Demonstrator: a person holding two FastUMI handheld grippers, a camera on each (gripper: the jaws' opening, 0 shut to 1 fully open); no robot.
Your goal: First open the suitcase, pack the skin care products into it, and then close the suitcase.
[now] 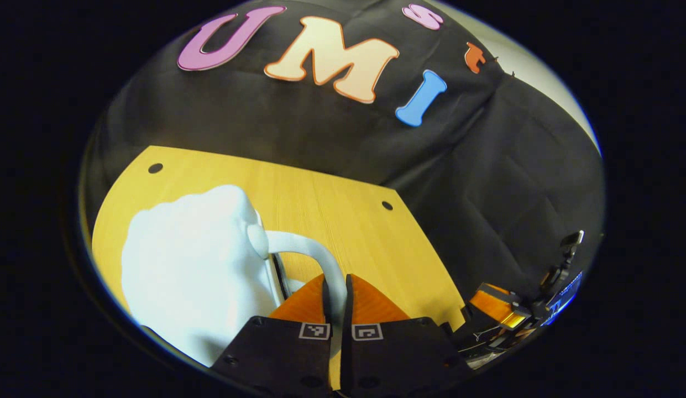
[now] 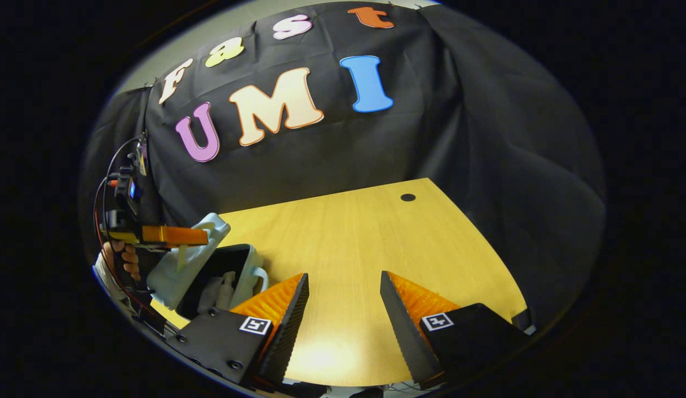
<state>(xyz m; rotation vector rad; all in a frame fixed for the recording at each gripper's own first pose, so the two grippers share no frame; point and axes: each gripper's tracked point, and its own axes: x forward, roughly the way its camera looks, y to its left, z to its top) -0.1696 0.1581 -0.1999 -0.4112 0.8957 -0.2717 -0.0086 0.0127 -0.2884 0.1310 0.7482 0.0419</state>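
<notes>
Beside the open suitcase (image 2: 210,265), bare table (image 2: 354,237) fronts the parted right claw (image 2: 343,298).

Staged recording booth, not a home: black cloth wall (image 2: 320,160) draped across the upper frame, bare wooden table (image 2: 354,243) with cable holes below.

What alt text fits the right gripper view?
The right gripper hangs open over a bare wooden table. At far left, the left gripper holds up the lid of a small pale suitcase with bottles inside.
</notes>
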